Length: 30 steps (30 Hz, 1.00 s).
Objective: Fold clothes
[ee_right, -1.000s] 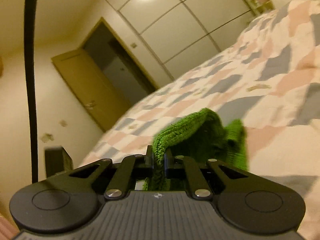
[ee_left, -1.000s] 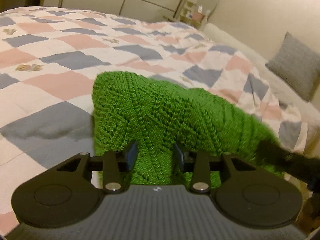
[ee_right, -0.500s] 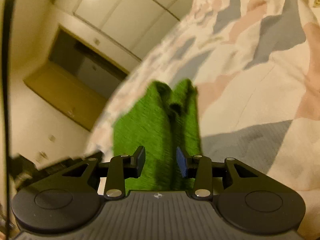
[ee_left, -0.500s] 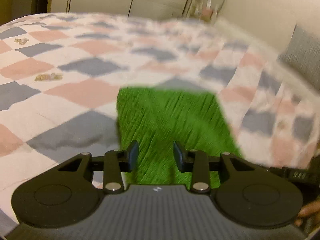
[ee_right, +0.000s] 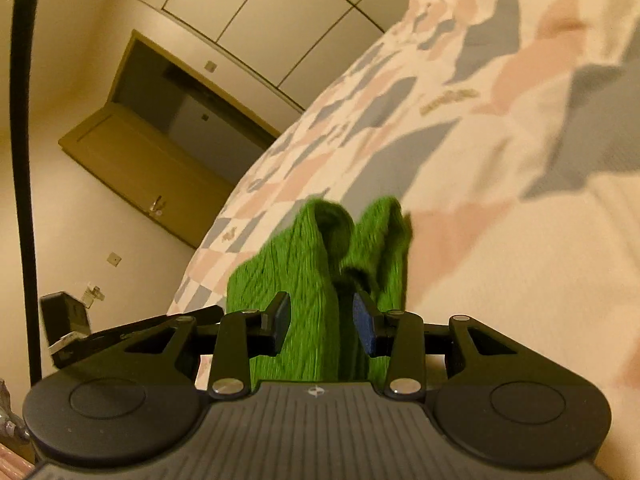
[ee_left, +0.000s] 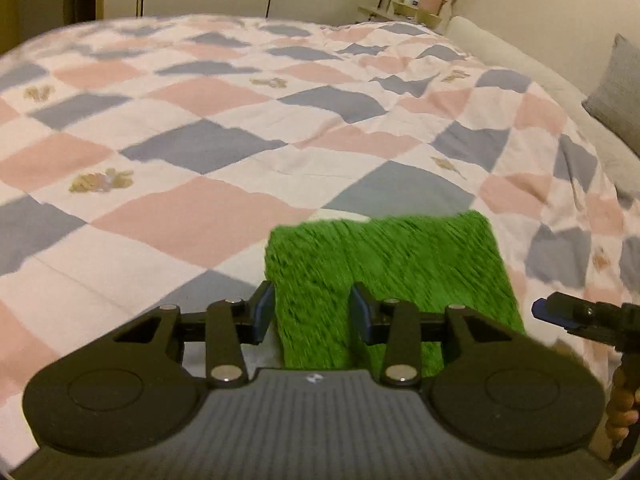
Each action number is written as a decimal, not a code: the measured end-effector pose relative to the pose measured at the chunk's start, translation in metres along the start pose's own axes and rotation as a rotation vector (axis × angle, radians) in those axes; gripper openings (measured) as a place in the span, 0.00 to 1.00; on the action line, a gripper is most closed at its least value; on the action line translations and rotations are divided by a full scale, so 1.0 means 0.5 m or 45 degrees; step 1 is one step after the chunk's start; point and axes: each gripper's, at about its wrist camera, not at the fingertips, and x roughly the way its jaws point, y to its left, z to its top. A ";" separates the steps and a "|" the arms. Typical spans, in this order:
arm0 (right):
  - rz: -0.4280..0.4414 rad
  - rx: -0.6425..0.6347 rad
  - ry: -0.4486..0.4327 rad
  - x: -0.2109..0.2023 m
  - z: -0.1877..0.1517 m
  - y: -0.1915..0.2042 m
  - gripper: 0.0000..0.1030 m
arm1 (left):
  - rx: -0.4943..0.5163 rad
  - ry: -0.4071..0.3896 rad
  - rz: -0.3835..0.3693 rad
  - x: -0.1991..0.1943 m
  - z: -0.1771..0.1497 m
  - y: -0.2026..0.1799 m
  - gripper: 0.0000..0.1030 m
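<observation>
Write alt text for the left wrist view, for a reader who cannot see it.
A folded green knit garment lies flat on a bed with a pink, grey and white checked quilt, right ahead of the left gripper, whose fingers are opening over its near edge without pinching it. The right gripper reaches in at the right edge, and a grey pillow lies beyond.

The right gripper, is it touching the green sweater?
Apart. The right wrist view shows the right gripper open, with gaps between both jaws and the green sweater.
</observation>
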 end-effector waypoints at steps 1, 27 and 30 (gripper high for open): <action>0.014 -0.008 -0.003 0.010 0.009 0.000 0.38 | -0.025 0.009 -0.018 0.014 0.008 0.010 0.35; 0.215 -0.039 0.121 0.161 0.120 -0.011 0.17 | -0.021 -0.036 -0.075 0.041 0.050 0.011 0.41; 0.212 -0.089 0.051 0.114 0.131 0.037 0.17 | 0.039 -0.063 -0.098 0.022 0.067 -0.023 0.34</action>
